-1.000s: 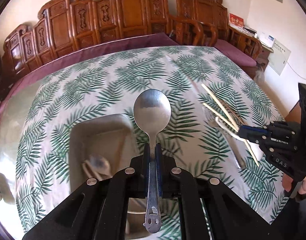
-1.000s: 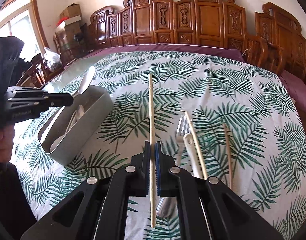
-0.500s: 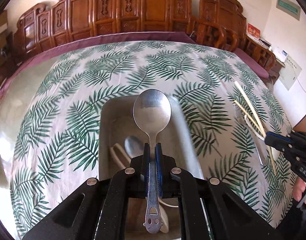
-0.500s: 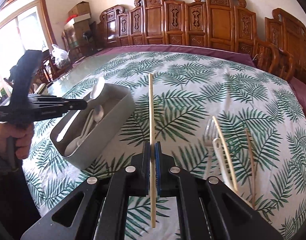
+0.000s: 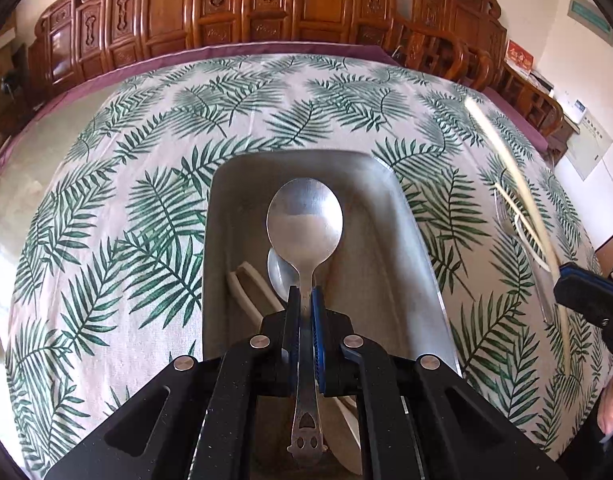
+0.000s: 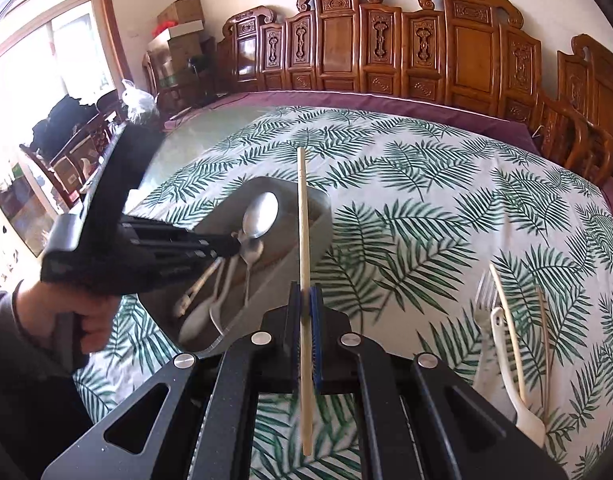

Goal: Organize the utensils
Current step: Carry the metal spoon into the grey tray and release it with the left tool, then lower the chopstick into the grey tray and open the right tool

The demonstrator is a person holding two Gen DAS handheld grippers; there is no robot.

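A shiny round-bowled metal spoon (image 5: pixel 304 220) is pinched by its handle between the blue pads of the black left gripper (image 5: pixel 305 300), bowl forward, hanging over the open grey rounded-rectangular plastic bin (image 5: pixel 410 236). Inside the bin lie another metal spoon (image 5: pixel 276 272) and cream-coloured plastic utensils (image 5: pixel 246 288) along its left side. In the right wrist view the left gripper (image 6: pixel 230 246) reaches in from the left over the bin (image 6: pixel 320 216), a hand (image 6: pixel 66 312) wrapped around its grip.

The black right gripper (image 6: pixel 305 300) is pressed shut on a single pale wooden chopstick (image 6: pixel 303 220), held near its lower third and pointing forward, its tip above the bin's near rim. To the right, on the white tablecloth with green palm-leaf print (image 6: pixel 406 208), a metal fork (image 6: pixel 484 300), a cream plastic utensil (image 6: pixel 510 364) and two more chopsticks (image 6: pixel 506 320) lie close together, some overlapping. Carved wooden chairs (image 6: pixel 386 48) line the far edge.
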